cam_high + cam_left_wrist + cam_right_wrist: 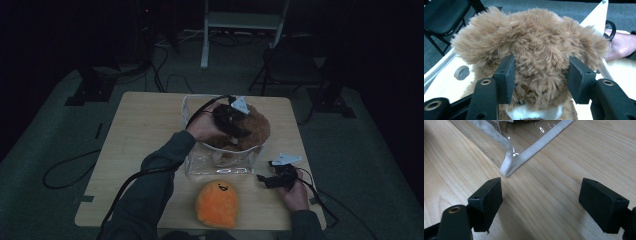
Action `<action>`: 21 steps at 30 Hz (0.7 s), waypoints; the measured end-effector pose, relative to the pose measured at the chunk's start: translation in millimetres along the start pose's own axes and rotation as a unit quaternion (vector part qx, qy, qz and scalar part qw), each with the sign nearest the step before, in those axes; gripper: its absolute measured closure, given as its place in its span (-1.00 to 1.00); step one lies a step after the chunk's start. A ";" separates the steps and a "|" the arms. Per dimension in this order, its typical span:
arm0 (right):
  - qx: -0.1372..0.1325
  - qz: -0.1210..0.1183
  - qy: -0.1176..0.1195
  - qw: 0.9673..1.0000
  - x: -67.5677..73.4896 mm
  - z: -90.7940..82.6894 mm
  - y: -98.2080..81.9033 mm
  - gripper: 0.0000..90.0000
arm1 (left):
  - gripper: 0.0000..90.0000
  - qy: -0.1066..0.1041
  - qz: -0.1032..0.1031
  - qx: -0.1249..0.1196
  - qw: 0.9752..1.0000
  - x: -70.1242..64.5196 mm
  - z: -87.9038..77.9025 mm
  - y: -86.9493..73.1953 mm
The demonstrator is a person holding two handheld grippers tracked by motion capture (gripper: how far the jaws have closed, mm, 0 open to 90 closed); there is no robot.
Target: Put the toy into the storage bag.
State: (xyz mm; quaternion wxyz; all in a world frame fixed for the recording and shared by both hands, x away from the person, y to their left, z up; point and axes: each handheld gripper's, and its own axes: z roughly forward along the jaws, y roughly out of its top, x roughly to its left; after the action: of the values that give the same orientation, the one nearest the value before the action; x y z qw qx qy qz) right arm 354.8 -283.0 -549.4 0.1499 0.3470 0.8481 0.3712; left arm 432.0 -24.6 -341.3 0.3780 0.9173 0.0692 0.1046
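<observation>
The table (140,130) carries a clear bag (220,167), open at the top. In it sits the brown plush (534,50), pinched between the jaws of the left gripper (231,121), whose pads press into the fur on both sides. The orange plush (216,203) lies outside the bag, nearer the person. The right gripper (540,202) rests with jaws wide and empty, the bag's corner just ahead of them. The right hand looks better placed to steady the bag.
</observation>
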 end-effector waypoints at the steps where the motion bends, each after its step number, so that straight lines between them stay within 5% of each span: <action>1: 0.000 0.000 0.000 1.000 0.0 0.0 0.0 -0.59 | -0.01 0.001 0.000 -0.003 1.000 0.5 -1.8 0.1; 21: 0.000 0.000 0.000 1.000 -0.1 -0.1 0.0 -0.59 | -0.02 -0.001 -0.030 -0.051 0.998 3.0 -30.8 -5.8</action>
State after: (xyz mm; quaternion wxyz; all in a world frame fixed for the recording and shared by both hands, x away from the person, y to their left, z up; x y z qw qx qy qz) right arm 354.9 -283.0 -549.3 0.1499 0.3468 0.8484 0.3708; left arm 427.1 1.0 -323.7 0.4272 0.8944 0.0906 0.0962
